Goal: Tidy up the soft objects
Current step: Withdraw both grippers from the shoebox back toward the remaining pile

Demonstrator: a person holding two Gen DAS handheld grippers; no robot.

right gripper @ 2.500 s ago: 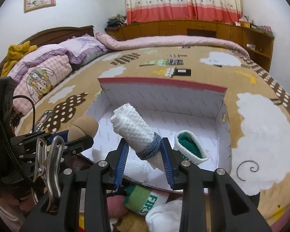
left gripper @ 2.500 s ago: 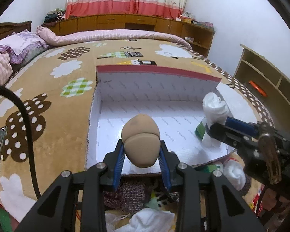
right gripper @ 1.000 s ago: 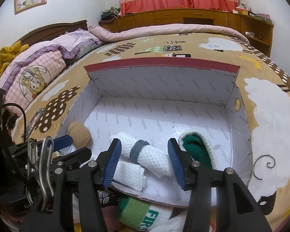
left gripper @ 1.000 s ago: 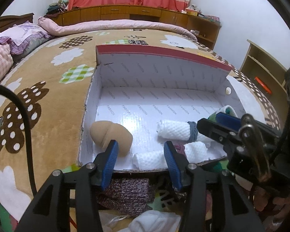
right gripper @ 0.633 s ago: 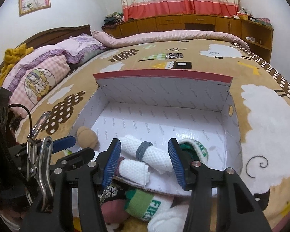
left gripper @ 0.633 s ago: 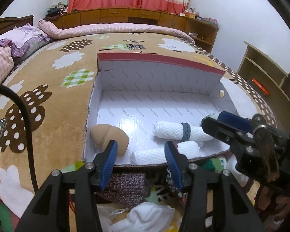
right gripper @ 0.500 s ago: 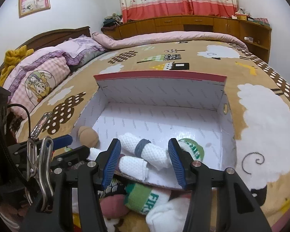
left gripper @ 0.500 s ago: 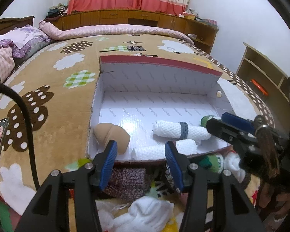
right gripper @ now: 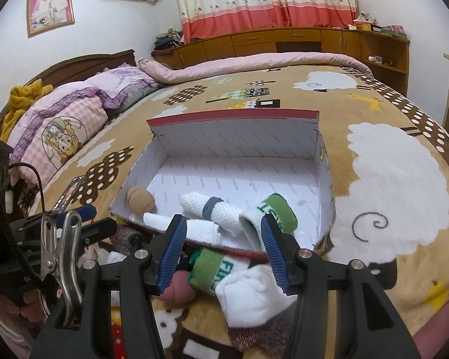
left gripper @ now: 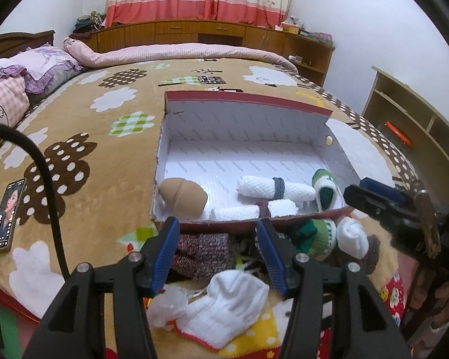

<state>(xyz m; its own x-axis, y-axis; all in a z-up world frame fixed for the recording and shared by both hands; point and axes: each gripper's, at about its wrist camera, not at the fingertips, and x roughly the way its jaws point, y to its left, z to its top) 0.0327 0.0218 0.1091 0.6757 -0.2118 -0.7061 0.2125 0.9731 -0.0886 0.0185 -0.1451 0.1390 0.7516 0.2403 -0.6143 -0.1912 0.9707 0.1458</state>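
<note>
hiding part of the loose sock pile (left gripper: 224,296), both grippers sit at the near wall of the box (left gripper: 245,113). left gripper (left gripper: 218,252) and right gripper (right gripper: 223,249) have their jaws apart, nothing between them. inside along the near wall lie a tan roll (left gripper: 184,196), two white rolls (left gripper: 274,188) and a green-cuffed sock (right gripper: 272,214). the box's far half is bare. a phone (left gripper: 7,215) lies on the blanket, well to the left.

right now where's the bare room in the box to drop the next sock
Free: the whole back of the box, from its far wall to the rolls. Also the gap between the tan roll and the white rolls. Crowded: the near edge, and the loose sock pile outside it.
</note>
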